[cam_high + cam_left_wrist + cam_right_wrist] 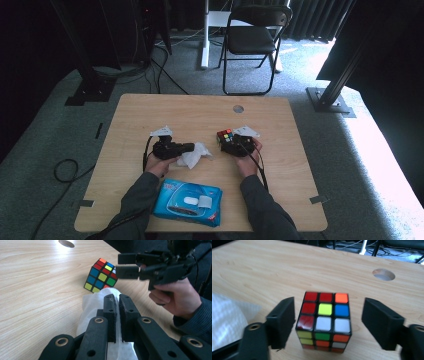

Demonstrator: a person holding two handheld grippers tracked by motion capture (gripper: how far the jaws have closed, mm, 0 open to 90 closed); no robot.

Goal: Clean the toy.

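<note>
A colour cube [225, 136] [101, 277] [324, 320] stands on the wooden table [150, 115], right of centre. My right gripper [231, 141] [329, 312] is open, one jaw on each side of the cube, with a clear gap at the right jaw. From the left gripper view, the right gripper [118, 265] hangs just above and beside the cube. My left gripper [191, 147] [117, 298] is shut on a crumpled white wipe [197, 156] [92, 305] [227, 320] that lies on the table left of the cube.
A blue pack of wipes [187, 202] lies near the front edge between the forearms. A round cable hole [238, 108] is at the table's far side. A black folding chair [252, 40] stands on the carpet beyond.
</note>
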